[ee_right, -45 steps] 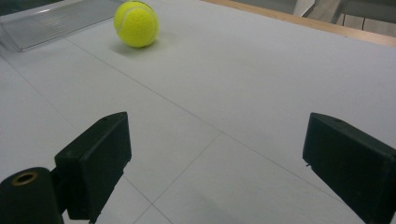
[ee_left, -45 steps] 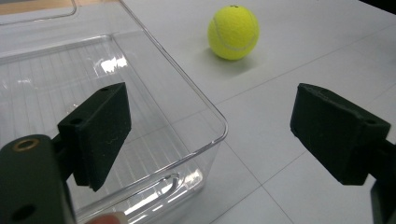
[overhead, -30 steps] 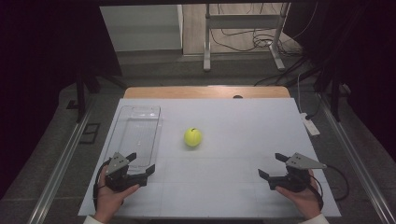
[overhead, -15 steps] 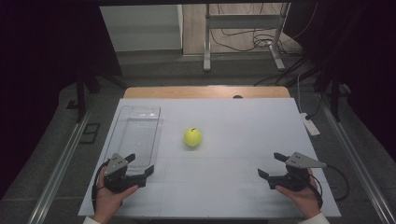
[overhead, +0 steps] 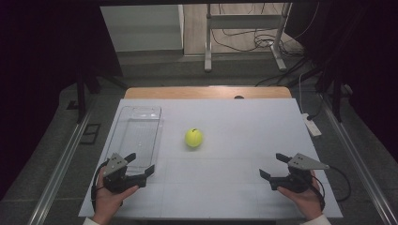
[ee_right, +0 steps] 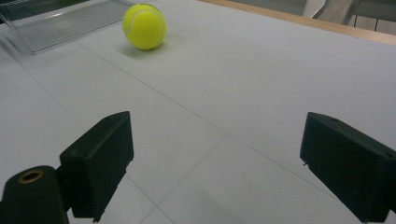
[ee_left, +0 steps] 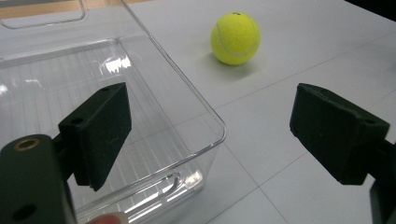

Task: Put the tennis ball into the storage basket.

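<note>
From the high view, the round yellow-green felt tennis ball [overhead: 194, 137] sits mid-table, just beside the clear rectangular plastic tray [overhead: 136, 136]; in the left gripper view, the left gripper [ee_left: 210, 133] gapes empty over the tray's corner; in the right gripper view, the right gripper [ee_right: 215, 163] also gapes; better to straddle the ball squarely before closing.

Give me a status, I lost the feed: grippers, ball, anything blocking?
Left gripper open, empty, at the clear bin's near end. Right gripper open, empty. Ball loose mid-table, beside the bin. Path to it clear.

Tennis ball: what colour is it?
Bright yellow-green with a paler curved seam; the tennis ball shows best in the left gripper view.
</note>
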`<state>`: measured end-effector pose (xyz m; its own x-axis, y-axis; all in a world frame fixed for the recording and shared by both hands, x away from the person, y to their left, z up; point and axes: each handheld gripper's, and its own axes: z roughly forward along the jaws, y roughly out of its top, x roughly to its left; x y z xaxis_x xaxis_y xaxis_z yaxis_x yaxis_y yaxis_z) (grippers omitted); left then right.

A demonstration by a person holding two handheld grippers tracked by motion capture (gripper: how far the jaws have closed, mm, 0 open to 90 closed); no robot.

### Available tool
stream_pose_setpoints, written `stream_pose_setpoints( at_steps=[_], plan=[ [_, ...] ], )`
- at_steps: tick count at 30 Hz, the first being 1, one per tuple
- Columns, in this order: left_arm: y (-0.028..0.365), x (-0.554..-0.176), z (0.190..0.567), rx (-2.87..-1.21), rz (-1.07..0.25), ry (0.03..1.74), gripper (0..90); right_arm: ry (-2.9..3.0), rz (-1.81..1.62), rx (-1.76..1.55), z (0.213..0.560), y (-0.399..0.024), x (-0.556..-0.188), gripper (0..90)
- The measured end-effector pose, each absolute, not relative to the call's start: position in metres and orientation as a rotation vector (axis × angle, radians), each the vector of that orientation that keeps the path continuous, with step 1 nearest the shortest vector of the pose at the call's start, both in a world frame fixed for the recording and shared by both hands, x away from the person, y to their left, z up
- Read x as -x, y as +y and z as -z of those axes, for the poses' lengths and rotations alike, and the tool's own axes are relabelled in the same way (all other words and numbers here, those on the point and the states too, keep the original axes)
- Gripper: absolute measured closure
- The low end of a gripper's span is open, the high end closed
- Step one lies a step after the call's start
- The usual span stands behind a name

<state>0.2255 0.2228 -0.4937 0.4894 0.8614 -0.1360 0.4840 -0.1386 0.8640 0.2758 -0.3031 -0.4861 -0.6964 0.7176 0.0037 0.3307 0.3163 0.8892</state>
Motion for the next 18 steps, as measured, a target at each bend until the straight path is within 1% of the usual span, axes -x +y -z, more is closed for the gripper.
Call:
stream_pose_setpoints(
  at_steps=[18],
  plan=[
    [0.211,-0.236,0.480,-1.850,-0.444,1.100,13.4,2.197,-1.344,-0.931,0.486,-0.301,-0.278,10.4]
  ],
)
